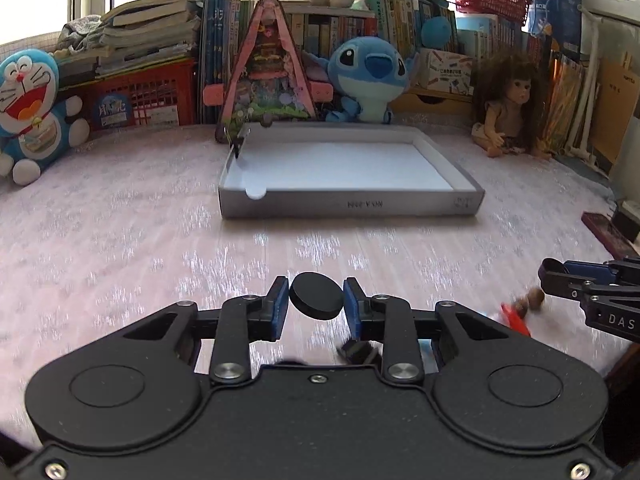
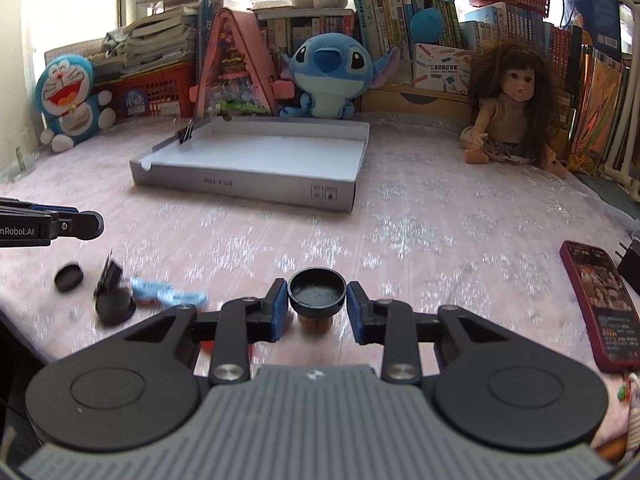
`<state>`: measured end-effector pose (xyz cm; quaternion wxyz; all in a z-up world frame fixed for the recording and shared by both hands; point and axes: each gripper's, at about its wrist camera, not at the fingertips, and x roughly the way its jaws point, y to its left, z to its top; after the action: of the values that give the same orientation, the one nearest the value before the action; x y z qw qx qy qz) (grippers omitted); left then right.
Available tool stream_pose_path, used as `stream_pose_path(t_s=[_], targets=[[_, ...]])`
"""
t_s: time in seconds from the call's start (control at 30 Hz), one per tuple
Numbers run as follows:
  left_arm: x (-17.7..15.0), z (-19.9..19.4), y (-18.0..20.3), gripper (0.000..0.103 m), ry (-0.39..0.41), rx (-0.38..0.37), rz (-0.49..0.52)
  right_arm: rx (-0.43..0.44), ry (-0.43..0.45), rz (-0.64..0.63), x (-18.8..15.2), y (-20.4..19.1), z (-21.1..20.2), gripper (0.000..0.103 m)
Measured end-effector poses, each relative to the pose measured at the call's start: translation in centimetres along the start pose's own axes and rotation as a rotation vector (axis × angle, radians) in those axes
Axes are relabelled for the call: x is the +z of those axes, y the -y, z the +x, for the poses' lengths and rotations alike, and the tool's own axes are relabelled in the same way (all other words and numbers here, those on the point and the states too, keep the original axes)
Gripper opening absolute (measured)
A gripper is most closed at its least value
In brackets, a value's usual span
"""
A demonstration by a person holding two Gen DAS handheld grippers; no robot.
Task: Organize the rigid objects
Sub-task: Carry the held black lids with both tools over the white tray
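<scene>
Grippers (image 1: 316, 304) (image 2: 318, 304) angled downward (both loaded)

2 low wrist views; shared tray (image 1: 348, 202)

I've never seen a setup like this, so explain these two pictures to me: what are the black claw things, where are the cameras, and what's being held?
Each picture comes from a fisheye camera on a handheld two-finger gripper, looking forward along its fingers. A person holds one in each hand; there is no robot arm.

In the left view, the left gripper clamps a flat black disc. In the right view, the right gripper clamps a round black cap, hollow side up.

Both look over a pink cloth toward a shallow white tray. A phone lies to the right. Small black pieces lie to the left.
</scene>
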<state>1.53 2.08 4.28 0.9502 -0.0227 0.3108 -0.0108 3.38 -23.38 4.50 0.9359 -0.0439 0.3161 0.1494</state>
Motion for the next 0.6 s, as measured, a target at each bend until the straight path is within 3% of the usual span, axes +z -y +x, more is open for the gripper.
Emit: stream_pose_path(t_s=[0.27, 0.3, 0.43, 0.6], targets=[[6.2, 2.4, -0.3, 0.027, 0.046, -0.006, -0.034, -0.004, 0.053, 0.084, 6.0, 1.3, 2.0, 0.037], [7.0, 2.9, -0.3, 0.007, 0.053, -0.006, -0.044, 0.001, 0.065, 0.101, 6.7, 1.4, 2.4, 0.037], [9.8, 5.5, -0.3, 0.006, 0.057, -0.035, -0.098, 0.0, 0.106, 0.101, 9.4, 1.1, 4.5, 0.037], [11.2, 9.5, 0.8, 0.003, 0.028, 0.005, -0.07, -0.011, 0.075, 0.065, 11.1, 0.5, 7.4, 0.037]])
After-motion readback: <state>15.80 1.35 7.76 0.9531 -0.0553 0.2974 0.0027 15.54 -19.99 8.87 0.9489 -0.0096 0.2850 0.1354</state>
